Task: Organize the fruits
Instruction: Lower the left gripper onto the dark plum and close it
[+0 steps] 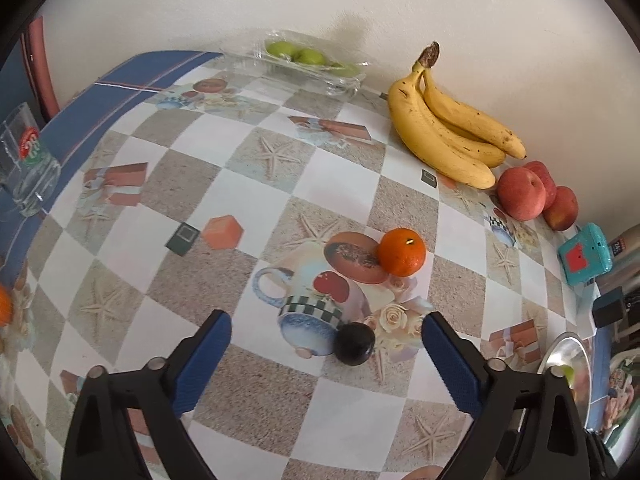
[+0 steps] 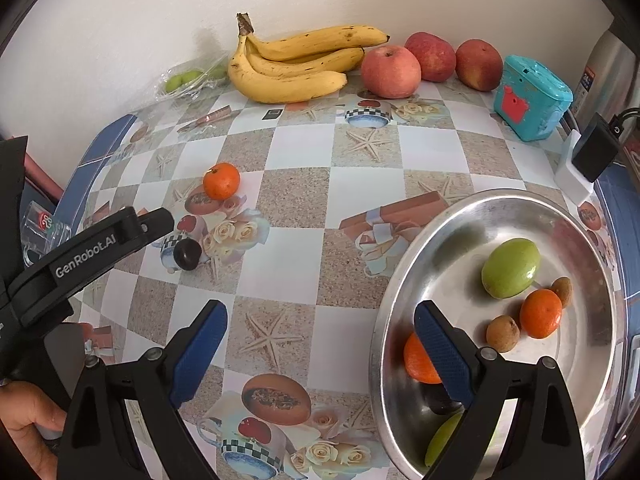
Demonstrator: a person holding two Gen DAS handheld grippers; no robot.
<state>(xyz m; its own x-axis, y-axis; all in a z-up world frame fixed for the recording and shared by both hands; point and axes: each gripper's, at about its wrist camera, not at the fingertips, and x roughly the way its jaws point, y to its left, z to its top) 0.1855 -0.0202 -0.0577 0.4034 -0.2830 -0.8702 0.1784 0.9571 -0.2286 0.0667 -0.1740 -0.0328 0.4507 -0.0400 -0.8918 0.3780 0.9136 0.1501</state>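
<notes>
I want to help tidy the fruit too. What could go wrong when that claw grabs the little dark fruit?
The plum is round and sits off to one side between the open left gripper fingers, so one finger may touch first and roll it away. The orange lies just beyond it and could get bumped. The bowl already holds several fruits, so a dropped plum might knock them about.

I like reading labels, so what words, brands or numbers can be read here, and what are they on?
"GenRobot.AI": white letters on the side of the left claw, seen from the right camera.
Red and green logo on the glass: too blurred to read.
Label on the steel flask: too small to read.
Nothing legible on the teal box.
</notes>
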